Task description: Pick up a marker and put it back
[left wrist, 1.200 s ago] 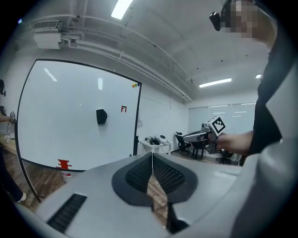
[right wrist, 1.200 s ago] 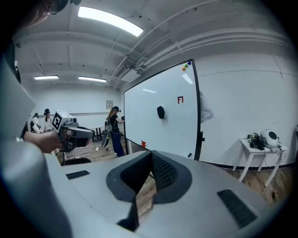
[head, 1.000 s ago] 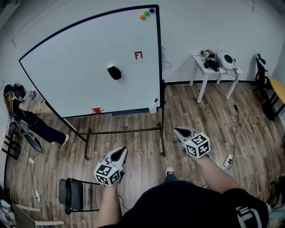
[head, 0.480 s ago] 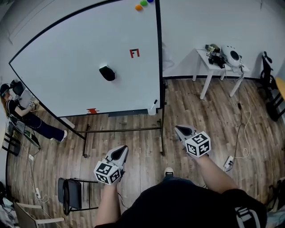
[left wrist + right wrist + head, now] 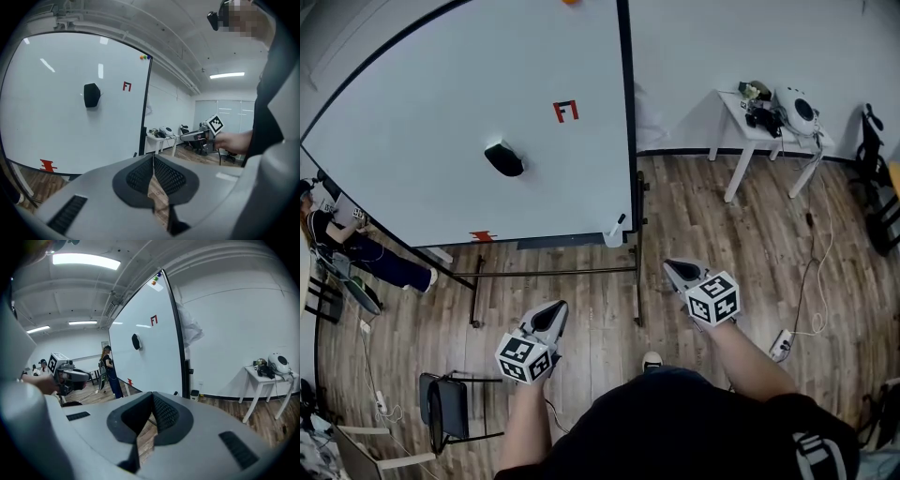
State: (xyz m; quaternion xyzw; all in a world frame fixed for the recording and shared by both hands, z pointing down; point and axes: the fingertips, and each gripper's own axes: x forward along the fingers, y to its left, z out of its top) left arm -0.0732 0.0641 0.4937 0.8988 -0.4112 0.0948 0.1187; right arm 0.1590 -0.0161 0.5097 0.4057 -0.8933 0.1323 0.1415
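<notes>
Progress: not begun, in my judgement. I have no marker in either gripper, so the pick-up and the return are both still to do.
Whiteboard (image 5: 441, 141): stands on its frame at the left. It carries a black eraser (image 5: 503, 159) and two small red marks. I see no marker on its face.
Left gripper (image 5: 557, 309): jaws together with nothing between them, as its own view confirms. It is held over the wood floor, pointing toward the board and well short of it.
Holder (image 5: 611, 238): a small white cup at the right end of the board's tray (image 5: 558, 242), beside the frame post.
Holder contents: one dark-capped marker (image 5: 619, 221), standing tilted with its top above the rim. I cannot tell whether there are others inside.
Right gripper (image 5: 672, 266): jaws closed and empty. It is nearer the holder than the left one but still apart from it, so I judge it the likelier one to pick.
Table (image 5: 741, 117): far right, against the wall. It bears a white helmet-like device and dark gear, and I can make out no open container there.
</notes>
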